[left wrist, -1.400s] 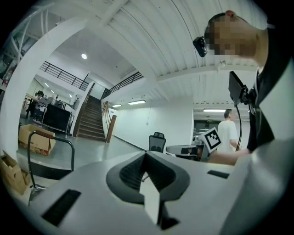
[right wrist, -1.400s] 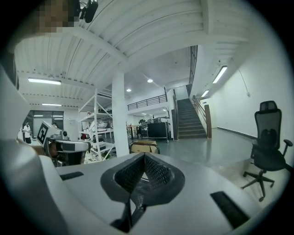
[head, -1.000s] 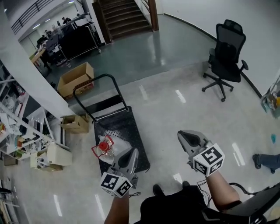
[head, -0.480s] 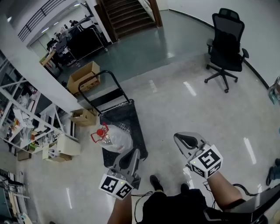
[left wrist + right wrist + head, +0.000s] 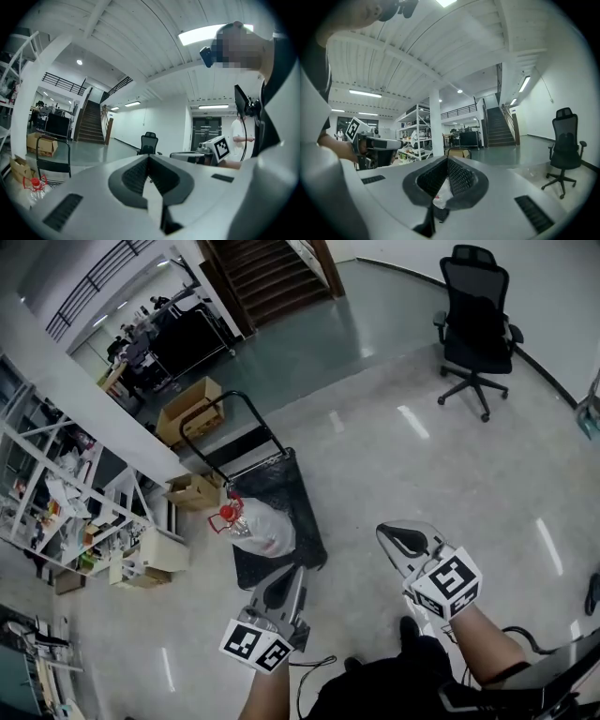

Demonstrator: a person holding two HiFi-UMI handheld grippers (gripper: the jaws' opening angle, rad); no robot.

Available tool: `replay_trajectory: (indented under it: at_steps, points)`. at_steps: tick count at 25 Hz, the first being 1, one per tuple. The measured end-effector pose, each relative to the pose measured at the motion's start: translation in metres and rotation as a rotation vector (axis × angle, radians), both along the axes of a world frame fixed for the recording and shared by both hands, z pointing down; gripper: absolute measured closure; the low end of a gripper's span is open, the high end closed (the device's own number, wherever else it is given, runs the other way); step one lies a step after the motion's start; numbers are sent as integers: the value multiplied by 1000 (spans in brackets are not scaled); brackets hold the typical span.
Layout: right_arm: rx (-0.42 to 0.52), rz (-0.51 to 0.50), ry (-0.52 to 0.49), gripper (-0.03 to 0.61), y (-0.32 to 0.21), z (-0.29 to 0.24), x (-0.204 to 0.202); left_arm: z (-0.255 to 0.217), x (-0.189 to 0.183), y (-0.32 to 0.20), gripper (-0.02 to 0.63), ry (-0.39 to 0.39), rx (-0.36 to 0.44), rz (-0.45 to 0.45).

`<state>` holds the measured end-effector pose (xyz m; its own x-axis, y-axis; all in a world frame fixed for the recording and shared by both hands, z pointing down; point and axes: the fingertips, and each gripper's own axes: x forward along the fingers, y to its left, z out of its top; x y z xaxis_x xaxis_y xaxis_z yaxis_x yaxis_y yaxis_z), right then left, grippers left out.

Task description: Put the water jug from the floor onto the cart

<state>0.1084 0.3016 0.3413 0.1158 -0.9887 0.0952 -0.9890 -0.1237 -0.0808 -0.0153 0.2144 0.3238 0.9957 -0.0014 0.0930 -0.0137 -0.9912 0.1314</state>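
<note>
A clear water jug (image 5: 262, 527) with a red cap and handle (image 5: 228, 513) lies on its side on the black deck of a flat cart (image 5: 305, 521), near the deck's left edge. The cart's black push handle (image 5: 246, 407) stands at its far end. My left gripper (image 5: 292, 571) is held level and shut, empty, just short of the cart's near end. To the right, over bare floor, my right gripper (image 5: 385, 532) is also shut and empty. The left gripper view shows its shut tips (image 5: 149, 157), with the jug (image 5: 33, 187) low at the far left. In the right gripper view, the right gripper (image 5: 448, 159) is shut.
A black office chair (image 5: 473, 320) stands at the back right. Cardboard boxes (image 5: 192, 409) (image 5: 195, 491) sit behind and left of the cart. Cluttered shelving (image 5: 56, 493) fills the left side, and stairs (image 5: 272, 277) rise at the back.
The cart and jug have shifted up and to the right in the head view and look farther off. Both grippers moved back together and stay shut and empty.
</note>
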Motion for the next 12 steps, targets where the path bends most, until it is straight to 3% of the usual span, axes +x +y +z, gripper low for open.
replay_trajectory:
  at_steps: [7, 12]
  points:
    - [-20, 53, 28, 577, 18, 6, -106, 6, -103, 18, 612, 44, 40, 64]
    - [-27, 125, -19, 575, 32, 12, -189, 14, -185, 27, 612, 40, 35, 134]
